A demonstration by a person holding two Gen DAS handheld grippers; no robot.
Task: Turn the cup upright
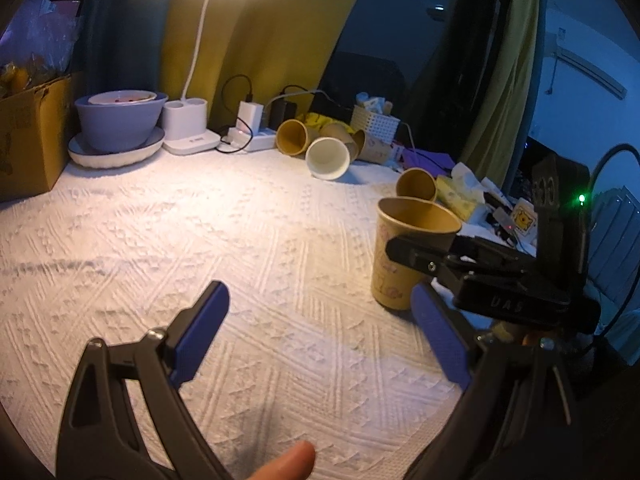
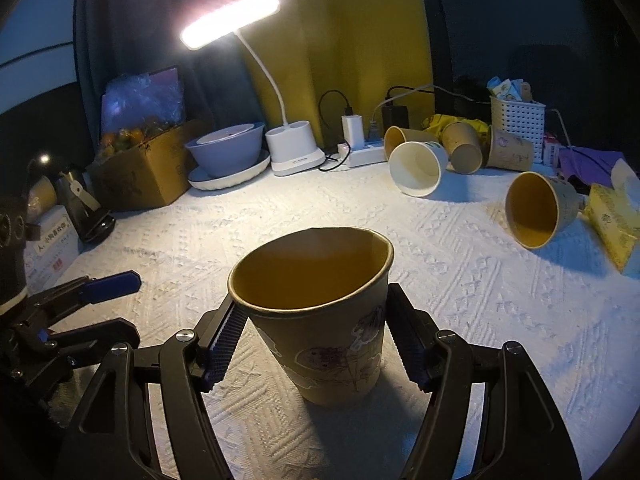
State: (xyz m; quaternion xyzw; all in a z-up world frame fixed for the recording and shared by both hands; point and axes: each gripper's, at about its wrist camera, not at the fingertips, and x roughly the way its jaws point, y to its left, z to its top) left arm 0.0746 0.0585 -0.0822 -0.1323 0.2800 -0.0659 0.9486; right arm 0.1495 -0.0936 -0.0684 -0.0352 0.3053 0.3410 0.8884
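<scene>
Left wrist view: the left gripper [image 1: 320,332] hovered with jaws spread wide and empty, clear of the upright paper cup [image 1: 404,252] on the white tablecloth [image 1: 200,240].

Right wrist view: the right gripper [image 2: 316,340] bracketed the paper cup [image 2: 320,308]; whether its pads were clamping the wall could not be determined, though this placement would steady it

We saw a white textured cloth [image 2: 460,280] covering the surface, lit by a white desk lamp [image 2: 230,20] on a bent neck. Behind it hung a yellow curtain [image 2: 360,60] beside darker drapes [image 2: 132,40]. An air conditioner [image 1: 588,70] sat high on the pale wall.
</scene>
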